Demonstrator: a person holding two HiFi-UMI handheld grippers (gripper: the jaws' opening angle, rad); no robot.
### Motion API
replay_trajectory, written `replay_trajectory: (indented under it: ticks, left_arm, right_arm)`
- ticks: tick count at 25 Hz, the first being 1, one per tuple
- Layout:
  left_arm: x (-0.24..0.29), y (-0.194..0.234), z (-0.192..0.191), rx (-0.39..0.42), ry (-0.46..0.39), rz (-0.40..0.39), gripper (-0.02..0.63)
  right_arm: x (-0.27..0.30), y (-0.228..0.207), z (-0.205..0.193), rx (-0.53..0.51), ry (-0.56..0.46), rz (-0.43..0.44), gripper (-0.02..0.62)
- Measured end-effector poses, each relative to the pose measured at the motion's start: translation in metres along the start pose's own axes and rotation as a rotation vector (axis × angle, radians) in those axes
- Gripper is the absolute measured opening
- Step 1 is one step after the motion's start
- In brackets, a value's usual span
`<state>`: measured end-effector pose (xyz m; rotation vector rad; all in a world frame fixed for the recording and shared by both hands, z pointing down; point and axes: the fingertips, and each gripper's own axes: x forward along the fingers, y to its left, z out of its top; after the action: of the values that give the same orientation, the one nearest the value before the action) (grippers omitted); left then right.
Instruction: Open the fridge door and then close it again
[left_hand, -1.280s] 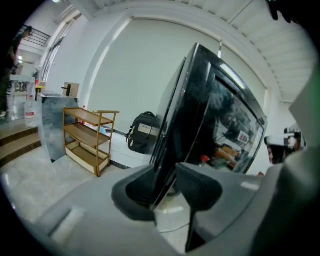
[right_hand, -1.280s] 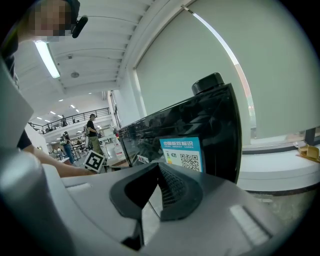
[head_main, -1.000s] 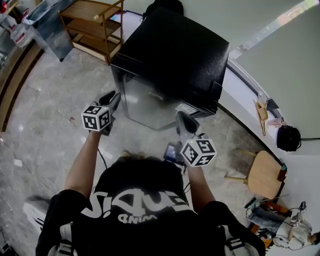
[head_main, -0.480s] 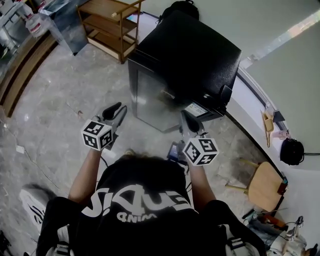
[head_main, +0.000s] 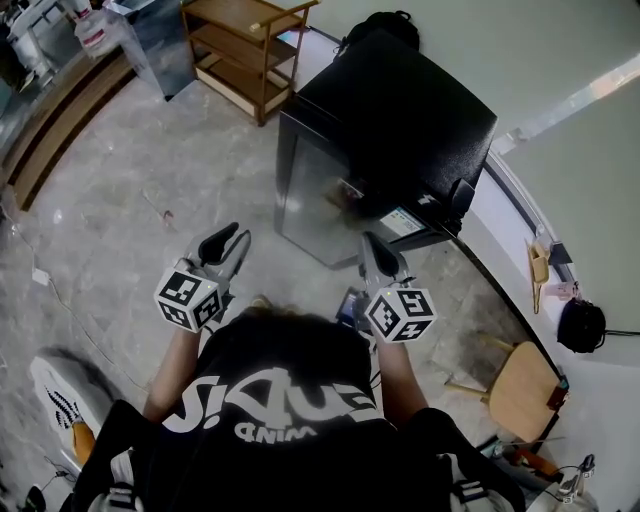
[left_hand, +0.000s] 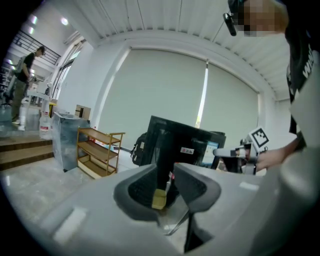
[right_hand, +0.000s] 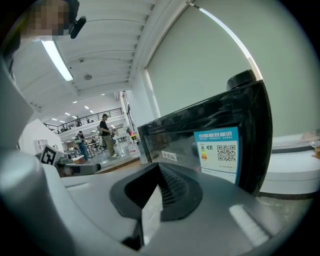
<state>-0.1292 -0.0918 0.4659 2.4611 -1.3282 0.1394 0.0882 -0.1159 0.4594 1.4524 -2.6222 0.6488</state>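
Black fridge (head_main: 400, 120) stands on the far side, door (head_main: 320, 190) shut. It's stiff, glossy and probably seal-held, so take the free edge. Left hand-held gripper (head_main: 234, 240) parted, empty; right hand-held gripper (head_main: 376, 248) seemingly pinched together.

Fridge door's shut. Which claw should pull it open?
Left, likely. Hinge cap sits at the label corner by right claw; door's free edge faces left claw, open and empty.
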Motion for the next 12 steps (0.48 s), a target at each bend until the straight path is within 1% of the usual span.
replay_trajectory:
  ticks: [5, 12]
  left_arm:
    - [-0.011, -0.002, 0.003, 0.040, -0.026, 0.035, 0.100]
    - [-0.017, 0.006, 0.009, 0.052, -0.053, 0.081, 0.045]
  right_arm:
    - [-0.004, 0.010, -0.007, -0.007, 0.008, 0.013, -0.003]
    - [-0.004, 0.024, -0.013, -0.068, 0.020, 0.017, -0.003]
